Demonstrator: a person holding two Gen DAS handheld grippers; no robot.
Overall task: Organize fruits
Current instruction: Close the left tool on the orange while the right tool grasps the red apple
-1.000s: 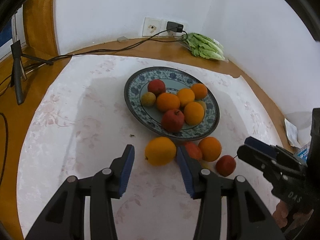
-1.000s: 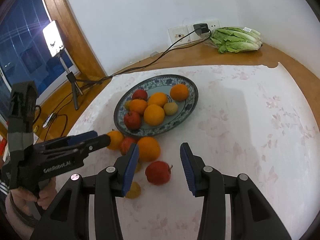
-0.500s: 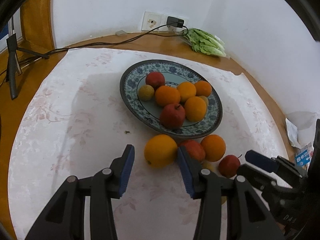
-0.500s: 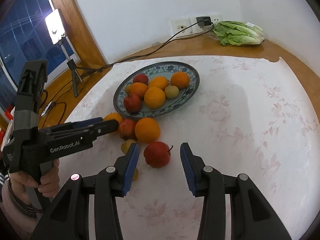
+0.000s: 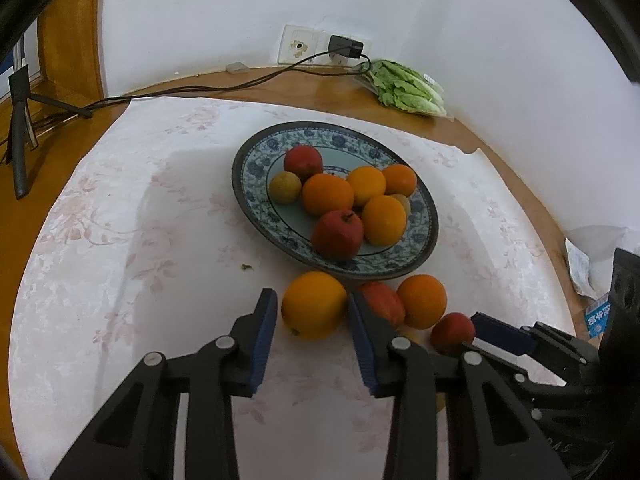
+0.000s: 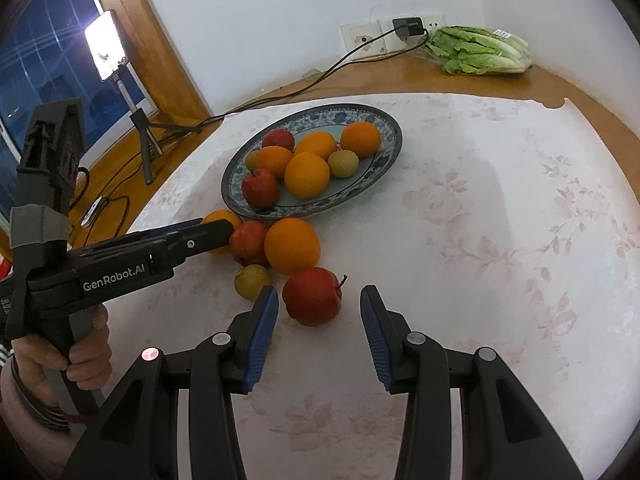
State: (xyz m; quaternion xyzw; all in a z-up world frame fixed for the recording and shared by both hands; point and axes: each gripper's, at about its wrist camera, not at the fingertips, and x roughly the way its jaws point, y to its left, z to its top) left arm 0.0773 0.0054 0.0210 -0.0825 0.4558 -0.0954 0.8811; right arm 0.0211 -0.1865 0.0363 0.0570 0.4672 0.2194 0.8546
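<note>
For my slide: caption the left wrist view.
Left gripper closing around a loose orange below the fruit plate.

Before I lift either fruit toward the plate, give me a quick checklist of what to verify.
1. Left gripper lined up on the large orange: ok, the orange sits between the pads while the jaws are closing.
2. Left pads pressing on it: not ok, a gap shows at the left pad.
3. Right gripper lined up on the red apple: ok, apple between the fingers.
4. Right grip made: not ok, jaws stand wider than the apple.
5. Free spot on the plate: ok, bare patch at its left side.
6. Neighbouring fruit clear of the left fingers: cannot tell.
</note>
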